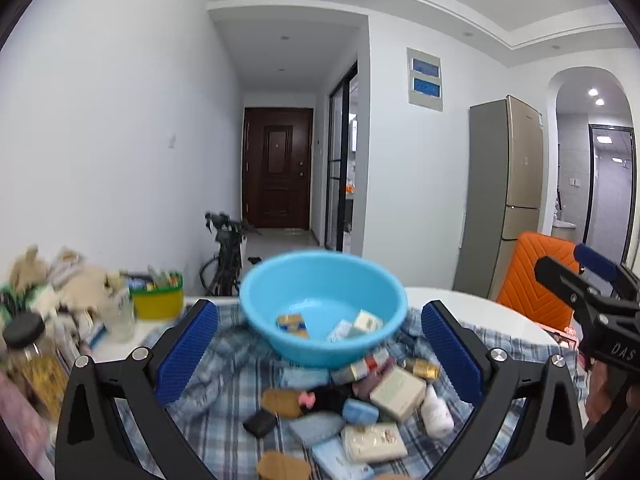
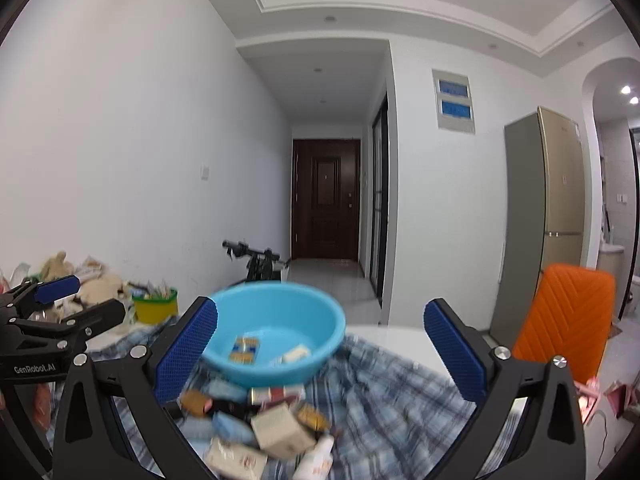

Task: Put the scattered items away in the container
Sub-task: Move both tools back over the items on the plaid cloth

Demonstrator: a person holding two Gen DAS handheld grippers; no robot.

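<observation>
- The left hand-held gripper (image 1: 319,344) hangs above the plaid cloth (image 1: 224,384) on the desk (image 1: 480,308), its blue fingers wide apart and holding nothing.
- The right hand-held gripper (image 2: 320,348) is likewise spread and empty.
- The blue basin (image 1: 320,304) sits on the cloth with a few small packets inside.
- A pile of scattered items (image 1: 360,412) lies just in front of the basin.

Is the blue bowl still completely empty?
No, the blue bowl already holds a few small packets, including a yellow-and-blue box and a white box.
</observation>
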